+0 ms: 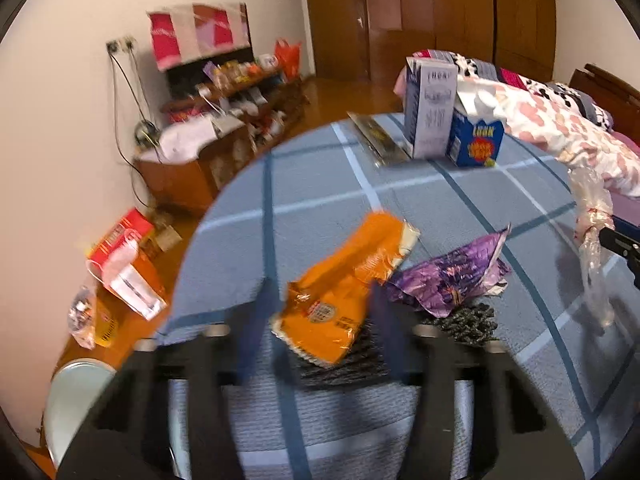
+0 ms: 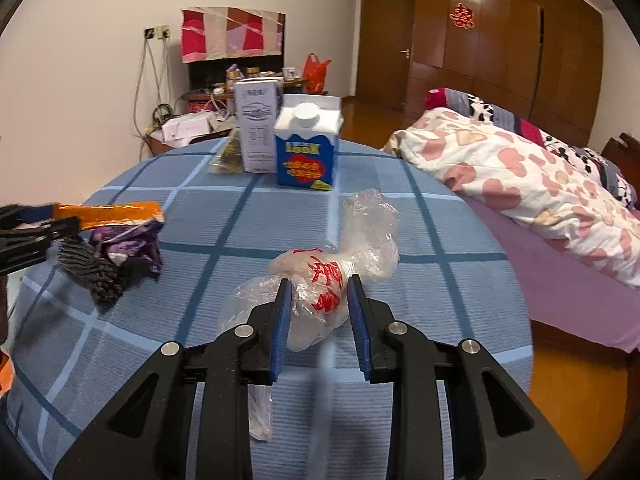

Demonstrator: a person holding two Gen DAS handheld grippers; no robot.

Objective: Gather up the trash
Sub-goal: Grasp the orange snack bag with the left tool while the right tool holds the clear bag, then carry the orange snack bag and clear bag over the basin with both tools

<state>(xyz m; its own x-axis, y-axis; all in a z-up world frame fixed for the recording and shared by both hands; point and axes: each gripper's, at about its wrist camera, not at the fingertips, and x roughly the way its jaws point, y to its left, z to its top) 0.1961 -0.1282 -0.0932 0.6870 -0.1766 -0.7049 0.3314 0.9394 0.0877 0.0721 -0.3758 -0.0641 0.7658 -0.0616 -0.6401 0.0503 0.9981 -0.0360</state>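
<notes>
Both grippers are at the pick-up step of the trash collection, each with one piece of litter between its jaws.

The right gripper (image 2: 316, 304) has its jaws clenched on the clear plastic bag (image 2: 320, 292) with red print. The pads press the crumpled middle of the bag, whose loose ends trail beyond the tips and back under the gripper onto the table (image 2: 440, 240).

The left gripper (image 1: 320, 312) has its jaws on either side of the orange wrapper (image 1: 344, 292). That view is blurred, but the right wrist view shows the wrapper sticking out level from the jaws, clear of the table, so I judge it grasped.

Just beyond and to the right of the left jaws lies the purple wrapper (image 1: 452, 276), on top of a dark knitted piece (image 1: 464, 320). Well beyond both grippers, at the far edge of the table, stand a white carton (image 2: 256, 128) and a blue carton (image 2: 306, 152), with a flat packet (image 2: 226, 156) beside them.

No bin is clearly in view. The next move probably calls for lifting both pieces clear and carrying them to wherever trash is gathered, keeping the grip firm on the slippery, limp bag. The purple wrapper and the cartons are still to collect.
</notes>
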